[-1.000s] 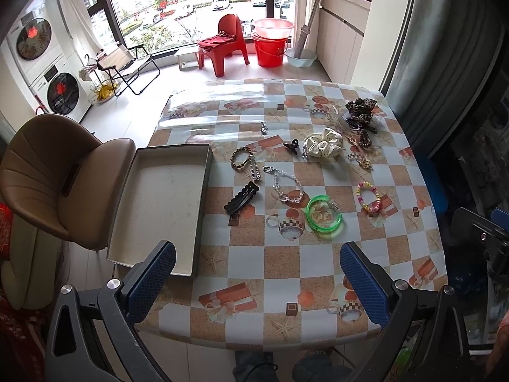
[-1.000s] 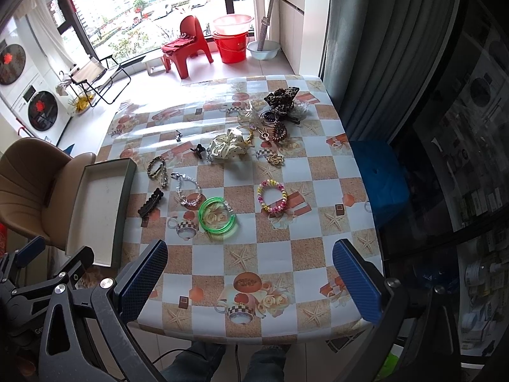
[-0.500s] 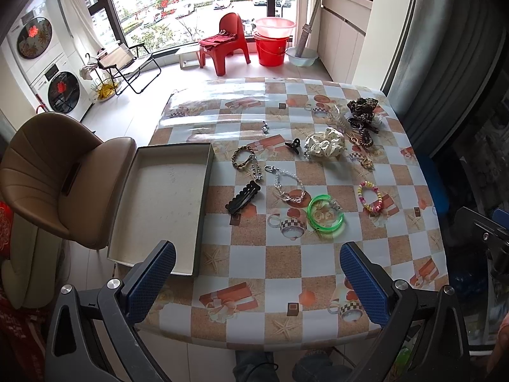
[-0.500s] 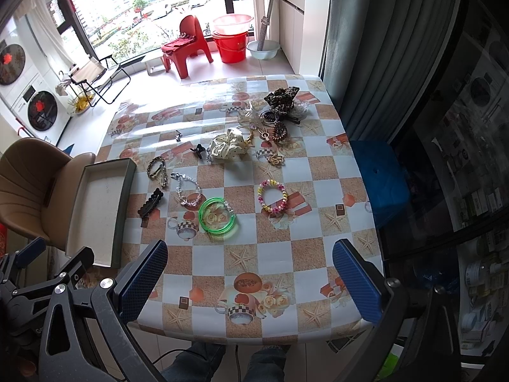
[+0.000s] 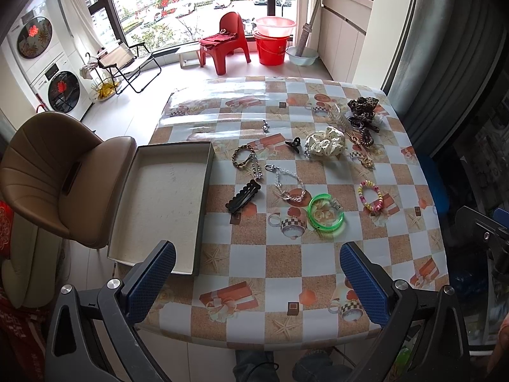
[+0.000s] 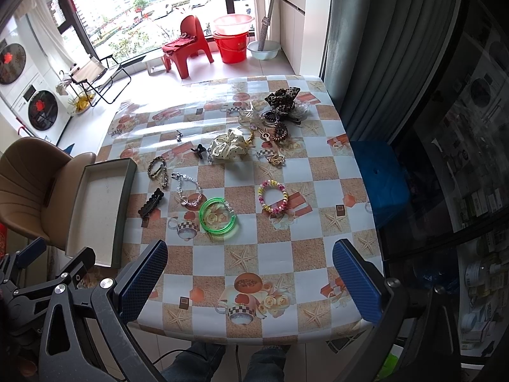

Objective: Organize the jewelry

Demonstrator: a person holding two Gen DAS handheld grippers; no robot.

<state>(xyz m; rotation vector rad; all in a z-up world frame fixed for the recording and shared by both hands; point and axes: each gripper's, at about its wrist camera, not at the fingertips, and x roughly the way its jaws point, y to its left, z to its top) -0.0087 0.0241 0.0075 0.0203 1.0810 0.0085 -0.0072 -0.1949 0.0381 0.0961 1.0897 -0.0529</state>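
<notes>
Jewelry lies scattered on a checked tablecloth: green bangles (image 5: 326, 213) (image 6: 218, 215), a beaded bracelet (image 5: 370, 196) (image 6: 273, 196), a silver chain (image 5: 288, 183) (image 6: 187, 189), a black hair clip (image 5: 243, 196) (image 6: 150, 202), a braided bracelet (image 5: 242, 156), a cream scrunchie (image 5: 325, 144) (image 6: 229, 148) and a leopard scrunchie (image 5: 362, 106) (image 6: 282, 97). An empty shallow box (image 5: 165, 203) (image 6: 98, 210) sits at the table's left edge. My left gripper (image 5: 257, 283) hovers open over the near edge. My right gripper (image 6: 249, 281) is open too, holding nothing.
A brown chair (image 5: 60, 178) stands left of the table, against the box. A blue stool (image 6: 380, 175) sits to the right by a grey curtain (image 6: 375, 47). A person's legs (image 6: 235, 363) show below the near edge. Red chair and buckets stand far back.
Both views have shifted very slightly; the left gripper has drifted a little toward the table. Nothing on the table has moved.
</notes>
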